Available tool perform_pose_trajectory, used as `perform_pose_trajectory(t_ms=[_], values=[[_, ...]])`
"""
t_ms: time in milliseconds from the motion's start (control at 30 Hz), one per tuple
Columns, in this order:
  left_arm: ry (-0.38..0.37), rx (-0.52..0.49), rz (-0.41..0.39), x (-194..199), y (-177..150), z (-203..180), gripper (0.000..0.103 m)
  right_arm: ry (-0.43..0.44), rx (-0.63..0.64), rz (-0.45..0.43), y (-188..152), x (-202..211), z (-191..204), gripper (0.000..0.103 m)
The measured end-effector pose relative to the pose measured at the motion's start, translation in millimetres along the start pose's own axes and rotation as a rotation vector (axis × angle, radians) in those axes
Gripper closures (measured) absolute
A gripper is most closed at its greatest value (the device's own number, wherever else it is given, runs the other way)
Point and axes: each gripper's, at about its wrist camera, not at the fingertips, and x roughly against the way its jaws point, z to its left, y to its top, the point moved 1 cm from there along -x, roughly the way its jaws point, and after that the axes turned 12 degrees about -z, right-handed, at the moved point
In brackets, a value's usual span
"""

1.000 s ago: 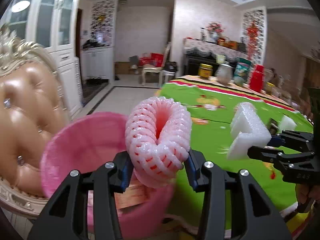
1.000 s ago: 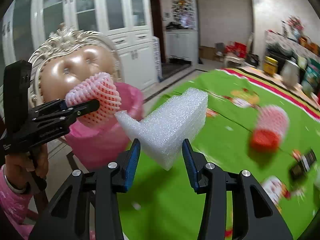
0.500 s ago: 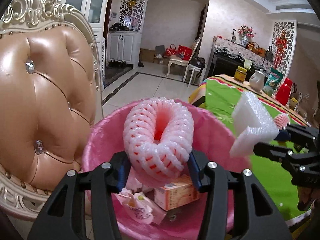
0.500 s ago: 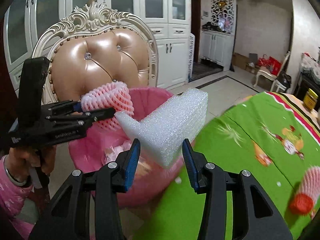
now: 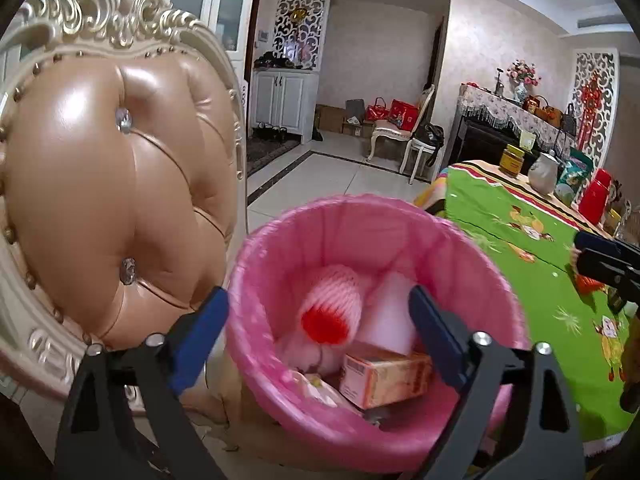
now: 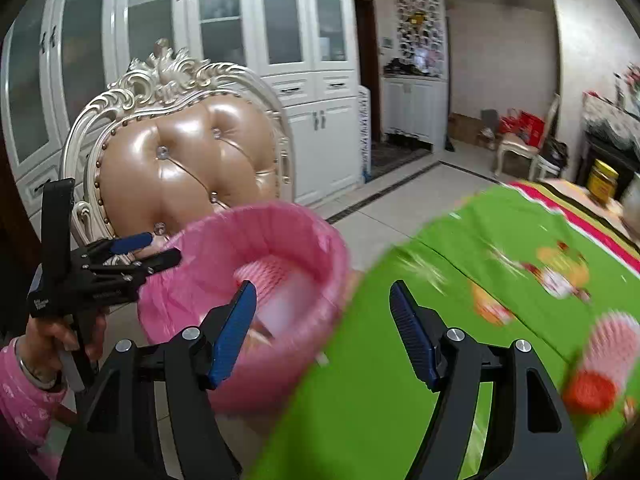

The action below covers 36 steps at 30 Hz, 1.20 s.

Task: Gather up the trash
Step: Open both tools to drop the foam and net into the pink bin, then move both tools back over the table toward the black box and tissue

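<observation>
Both grippers are opening with nothing between their jaws: left gripper (image 5: 318, 316) above the pink bin (image 5: 472, 248), where the foam fruit net (image 5: 330, 304) lies; right gripper (image 6: 322, 330) at the bin's four o'clock.

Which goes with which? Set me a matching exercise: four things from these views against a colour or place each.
1 carton
2 tablecloth
3 chair back
4 cabinet doors

a white, glass-paned
b green
c inside the pink bin
d tan, button-tufted

Pairs: 1-c, 2-b, 3-d, 4-a
</observation>
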Motion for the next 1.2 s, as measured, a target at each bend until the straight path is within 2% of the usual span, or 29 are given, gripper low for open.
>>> perform_pose_trajectory(t_ms=[100, 200, 300, 367, 533, 733, 800, 867, 967, 1067, 1200], values=[[-0.032, -0.017, -0.015, 18, -1, -32, 0.005, -0.077, -0.032, 0.012, -17, 36, -21, 0.036], [-0.126, -0.075, -0.021, 30, -1, -80, 0.005, -0.129, -0.075, 0.018, -36, 75, -42, 0.036], [-0.206, -0.141, -0.017, 36, -6, -135, 0.005, -0.217, -0.106, 0.026, -58, 119, -65, 0.034], [-0.3, -0.174, -0.001, 42, -14, -181, 0.005, -0.277, -0.135, 0.03, -71, 147, -83, 0.033], [-0.466, -0.194, 0.043, 51, -35, -270, 0.005, -0.428, -0.206, 0.025, -98, 215, -129, 0.033], [-0.595, -0.23, 0.112, 54, -58, -353, 0.005, -0.642, -0.258, 0.019, -125, 296, -194, 0.033], [-0.617, -0.249, 0.119, 54, -63, -372, 0.005, -0.709, -0.277, 0.043, -136, 312, -218, 0.033], [-0.634, -0.272, 0.123, 53, -66, -392, 0.005, -0.729, -0.324, 0.068, -147, 320, -241, 0.033], [-0.662, -0.3, 0.137, 50, -70, -418, 0.005, -0.761, -0.313, 0.142, -158, 318, -268, 0.033], [-0.67, -0.316, 0.161, 39, -70, -440, 0.005, -0.721, -0.338, 0.191, -162, 307, -289, 0.033], [-0.657, -0.333, 0.213, 29, -78, -460, 0.005, -0.703, -0.341, 0.194, -164, 298, -296, 0.034]])
